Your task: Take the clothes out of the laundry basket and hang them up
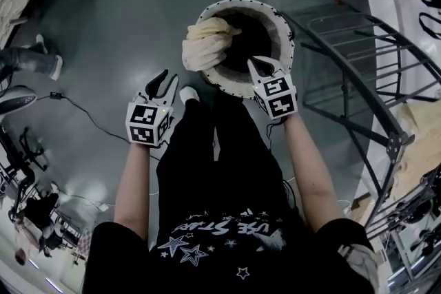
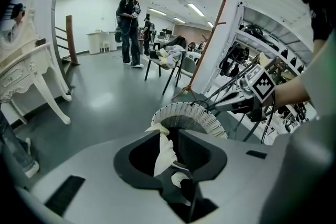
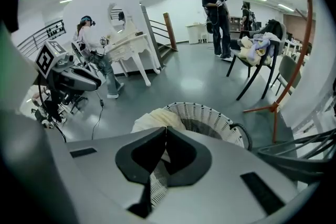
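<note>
Notably, the left gripper (image 1: 169, 76) hung short of the laundry basket (image 1: 275, 17), its jaws slightly parted and empty, probably readied for a grasp. A cream garment (image 1: 205, 43) lay draped over the basket's left rim, spilling outside, which made it the easiest item to reach. The right gripper (image 1: 262, 64) hung above the near rim, jaws pressed together on nothing. A wire drying rack (image 1: 358, 58) stood just beside the basket, convenient for hanging.
</note>
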`<state>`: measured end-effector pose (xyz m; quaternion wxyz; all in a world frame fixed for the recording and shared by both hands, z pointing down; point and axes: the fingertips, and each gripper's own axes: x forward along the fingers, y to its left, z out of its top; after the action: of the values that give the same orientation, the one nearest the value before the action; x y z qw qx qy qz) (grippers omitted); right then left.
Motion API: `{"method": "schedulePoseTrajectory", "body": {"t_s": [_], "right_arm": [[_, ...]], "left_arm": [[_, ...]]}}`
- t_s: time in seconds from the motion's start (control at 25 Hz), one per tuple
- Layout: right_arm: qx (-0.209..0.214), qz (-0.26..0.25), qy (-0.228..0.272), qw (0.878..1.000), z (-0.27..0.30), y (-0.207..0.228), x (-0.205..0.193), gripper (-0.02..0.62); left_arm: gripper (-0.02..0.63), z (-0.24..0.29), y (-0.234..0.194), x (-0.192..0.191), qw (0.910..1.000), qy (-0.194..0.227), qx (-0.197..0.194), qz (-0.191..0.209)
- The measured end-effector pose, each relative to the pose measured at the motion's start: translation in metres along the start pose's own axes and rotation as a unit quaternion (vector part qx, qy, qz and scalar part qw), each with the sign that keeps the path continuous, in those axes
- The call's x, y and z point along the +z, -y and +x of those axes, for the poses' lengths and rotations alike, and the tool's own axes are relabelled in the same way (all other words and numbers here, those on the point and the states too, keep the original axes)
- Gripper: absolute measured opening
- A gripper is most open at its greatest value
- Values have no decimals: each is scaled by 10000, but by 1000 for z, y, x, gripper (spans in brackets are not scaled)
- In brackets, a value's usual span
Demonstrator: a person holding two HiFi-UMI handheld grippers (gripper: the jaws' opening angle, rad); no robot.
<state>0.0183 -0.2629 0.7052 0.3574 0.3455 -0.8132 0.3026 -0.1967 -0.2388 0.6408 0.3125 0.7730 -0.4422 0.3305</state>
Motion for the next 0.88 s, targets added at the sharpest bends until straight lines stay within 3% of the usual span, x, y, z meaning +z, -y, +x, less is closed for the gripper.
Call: {"method": "schedulePoseTrajectory", "body": {"t_s": [0.36,0.76,0.88], "right_arm": [[557,-554,-545,9954,83,-40,4,11],[965,-877,-1185,9844,180,-106,27,14],[1097,-1057,-1485,9771,207,-115,30,51]], "left_arm": [[175,32,-53,-53,9985,17,20,-551],[187,36,-123,-108,9982,-95,-180,-555],[187,41,-134,-120,9975,-123,-286,-639]]}}
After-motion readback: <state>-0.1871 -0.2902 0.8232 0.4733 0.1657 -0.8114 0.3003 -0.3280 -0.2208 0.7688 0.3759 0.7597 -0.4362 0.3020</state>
